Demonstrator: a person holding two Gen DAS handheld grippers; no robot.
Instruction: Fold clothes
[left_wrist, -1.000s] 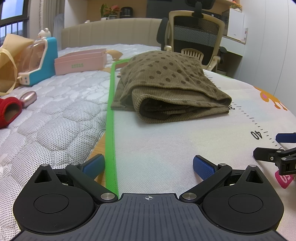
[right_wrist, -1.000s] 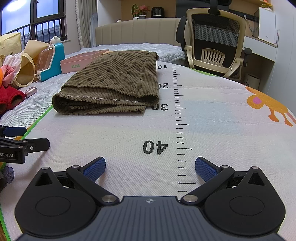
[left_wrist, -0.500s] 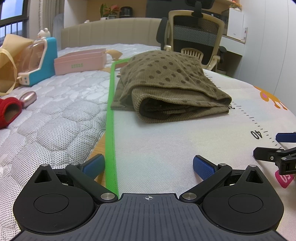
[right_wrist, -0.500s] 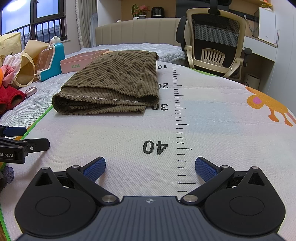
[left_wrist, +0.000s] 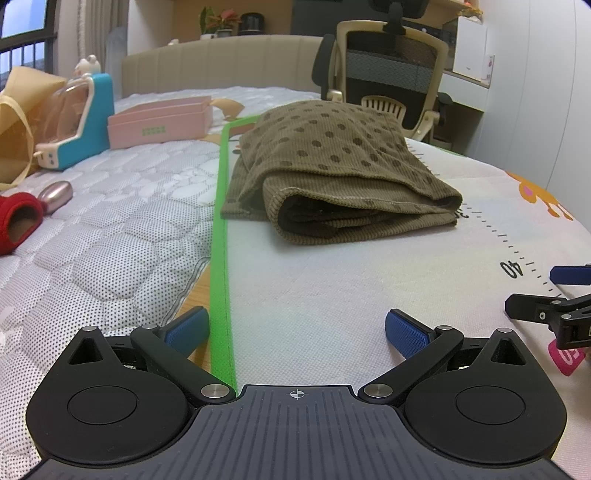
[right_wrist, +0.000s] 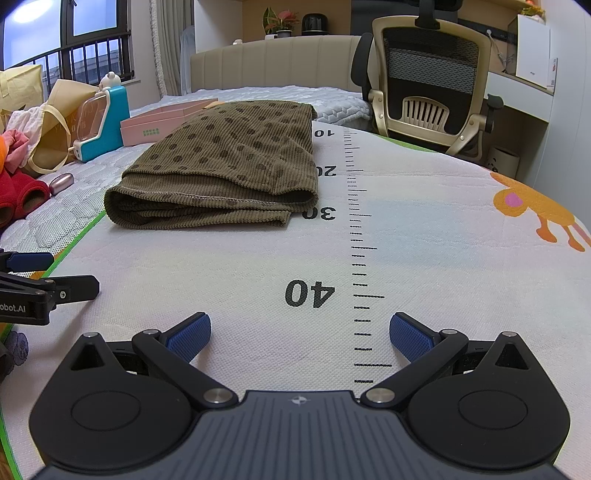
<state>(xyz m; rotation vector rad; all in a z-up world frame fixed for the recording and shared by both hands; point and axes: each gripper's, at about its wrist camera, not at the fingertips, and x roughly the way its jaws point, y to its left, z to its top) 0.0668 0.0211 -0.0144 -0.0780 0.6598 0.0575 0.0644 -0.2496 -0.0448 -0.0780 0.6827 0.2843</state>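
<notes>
I see the folded garment straight ahead of my left claw, nearer than my right claw, both released and empty

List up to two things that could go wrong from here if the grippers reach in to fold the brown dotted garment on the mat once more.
1. The folded garment lies in loose stacked layers with an open end; a gripper pinching there might catch only the top layer, so the fold could slide apart.

2. It sits close to the mat's green edge, so a push sideways could carry it onto the quilted mattress.
</notes>
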